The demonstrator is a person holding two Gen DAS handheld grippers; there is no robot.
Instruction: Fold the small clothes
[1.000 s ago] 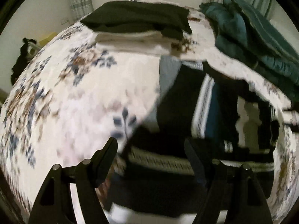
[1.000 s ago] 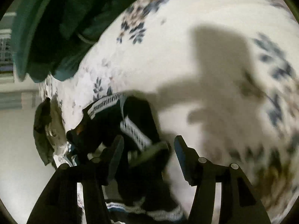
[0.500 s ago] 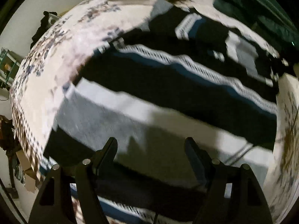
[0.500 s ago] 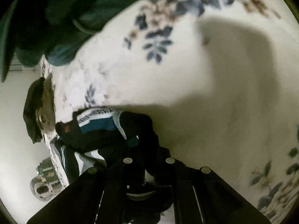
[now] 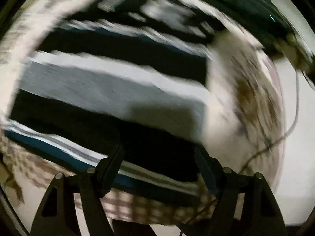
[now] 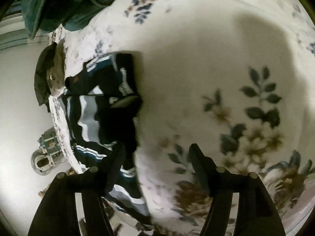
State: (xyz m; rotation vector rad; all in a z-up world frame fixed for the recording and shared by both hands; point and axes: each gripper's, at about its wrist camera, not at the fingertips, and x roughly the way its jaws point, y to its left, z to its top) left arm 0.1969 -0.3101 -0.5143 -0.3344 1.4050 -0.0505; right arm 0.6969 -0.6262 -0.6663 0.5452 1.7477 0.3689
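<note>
Floral bedding (image 6: 196, 59) fills both views, and the striped garment (image 5: 110, 90) we are folding lies spread on the bed. Nearest us, our left tool (image 5: 159, 163) hangs released over the garment's near hem, nothing between its jaws; a second ago it looked across bare bedspread toward a dark pile, and now it faces steeply down on the black, grey and white bands. Our right tool (image 6: 155, 161) was clenched on a bunch of dark cloth half a second ago; its jaws are now opening, nothing between them but flowered sheet, and the garment (image 6: 102, 114) lies just beside its left finger. We judge that a fold or tug has just been let go, and that the left tool is lining up for the next edge. Farther off, a green quilt (image 6: 59, 4) is heaped at the bed's far end. Heavy blur smears the left view, so we cannot make out sleeves or the collar, and the garment's lower edge is cut off behind the tool.
</note>
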